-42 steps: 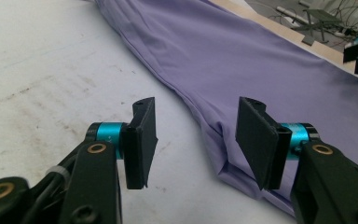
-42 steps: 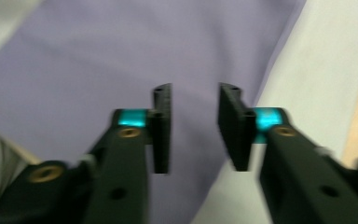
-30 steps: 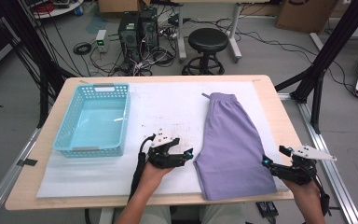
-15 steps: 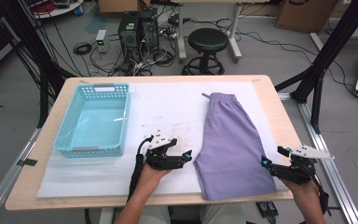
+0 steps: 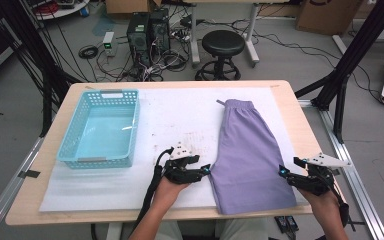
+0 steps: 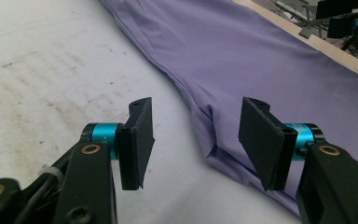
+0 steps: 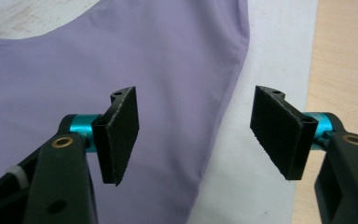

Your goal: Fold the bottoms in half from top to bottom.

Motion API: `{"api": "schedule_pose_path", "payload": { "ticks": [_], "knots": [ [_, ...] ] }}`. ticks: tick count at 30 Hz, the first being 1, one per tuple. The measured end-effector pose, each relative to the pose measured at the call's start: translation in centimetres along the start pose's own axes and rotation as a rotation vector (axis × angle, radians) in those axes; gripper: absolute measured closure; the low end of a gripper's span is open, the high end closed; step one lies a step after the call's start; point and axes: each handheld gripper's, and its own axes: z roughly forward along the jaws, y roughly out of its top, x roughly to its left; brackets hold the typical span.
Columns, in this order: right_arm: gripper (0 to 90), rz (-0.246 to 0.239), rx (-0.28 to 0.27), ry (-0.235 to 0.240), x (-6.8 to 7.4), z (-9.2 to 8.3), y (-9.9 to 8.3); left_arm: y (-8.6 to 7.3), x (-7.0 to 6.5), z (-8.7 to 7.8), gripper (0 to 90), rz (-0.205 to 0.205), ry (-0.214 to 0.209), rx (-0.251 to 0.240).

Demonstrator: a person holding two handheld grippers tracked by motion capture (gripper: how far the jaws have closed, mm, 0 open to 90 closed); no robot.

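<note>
Shorts (image 5: 250, 150), lilac, of thin smooth knit, folded lengthwise into one long panel. They lie flat on the white foam sheet (image 5: 180, 115) that covers the wooden surface (image 5: 300, 115), right of centre, waistband at the far end with a small tab jutting from its left corner, leg hems at the near edge. The panel widens toward the near end. In the left claw view the near left edge shows a doubled seam and a small raised fold at the corner (image 6: 214, 149); elsewhere the cloth is nearly free of wrinkles.

Left claw (image 5: 204, 171), held just beside the near left corner of the shorts. Its jaws have just been closing and stand apart either side of that corner fold, pads (image 6: 137, 137) not pressing the cloth.

Right claw (image 5: 286, 172), at the near right edge of the shorts. Its jaws have likewise just been closing; they are parted above the hem, one pad (image 7: 121, 133) over lilac cloth, the other over the foam sheet, nothing gripped.

Basket (image 5: 100, 129), turquoise plastic, lattice-walled, on the left of the foam sheet, well apart from the shorts.
</note>
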Motion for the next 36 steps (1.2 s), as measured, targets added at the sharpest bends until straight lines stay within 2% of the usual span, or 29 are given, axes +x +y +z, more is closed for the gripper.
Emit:
{"api": "schedule_pose_path", "payload": {
  "ticks": [3, 5, 11, 16, 19, 21, 22, 26, 29, 31, 34, 36],
  "knots": [
    [38.9, -0.005, 0.007, 0.018, 0.0, 0.0, -0.2, -0.1, -0.4, 0.6, 46.7, 0.008, -0.011, 0.012],
    [42.5, -0.003, 0.019, 0.033, -0.1, -0.1, -0.4, -0.3, -0.7, 1.3, 49.2, 0.016, -0.014, 0.037],
    [51.7, 0.024, 0.026, 0.044, -0.7, -0.5, -0.9, -0.3, -1.2, 2.9, 58.6, 0.02, 0.023, 0.089],
    [53.4, 0.022, 0.042, 0.054, -0.6, -0.2, -0.9, -0.2, -1.5, 4.1, 60.1, 0.026, 0.031, 0.16],
    [56.3, 0.025, 0.048, 0.053, -0.4, 0.0, -0.8, -0.2, -1.5, 4.1, 73.3, 0.033, 0.04, 0.179],
    [61.6, 0.023, 0.06, 0.051, -0.4, 0.2, -0.8, -0.1, -1.6, 4.0, 83.7, 0.039, 0.043, 0.187],
    [63.5, 0.025, 0.065, 0.049, -0.4, 0.3, -0.8, -0.2, -1.5, 4.0, 85.6, 0.04, 0.042, 0.192],
    [63.6, 0.05, 0.09, 0.035, -0.4, 0.9, -0.7, -0.2, -1.6, 3.8, 86.0, 0.036, 0.028, 0.191],
    [62.0, 0.067, 0.111, 0.016, -0.5, 1.4, -0.7, -0.3, -1.6, 3.7, 81.3, 0.03, 0.031, 0.192],
    [62.2, 0.075, 0.129, 0.009, -0.7, 1.7, -0.9, -0.4, -1.6, 3.7, 81.2, 0.033, 0.031, 0.189],
    [70.7, 0.083, 0.16, 0.025, -0.9, 2.1, -1.0, -0.4, -1.5, 3.6, 86.8, 0.04, 0.025, 0.194],
    [80.7, 0.089, 0.166, 0.024, -1.1, 2.2, -1.1, -0.4, -1.5, 3.5, 87.5, 0.044, 0.015, 0.199]
  ]
}}
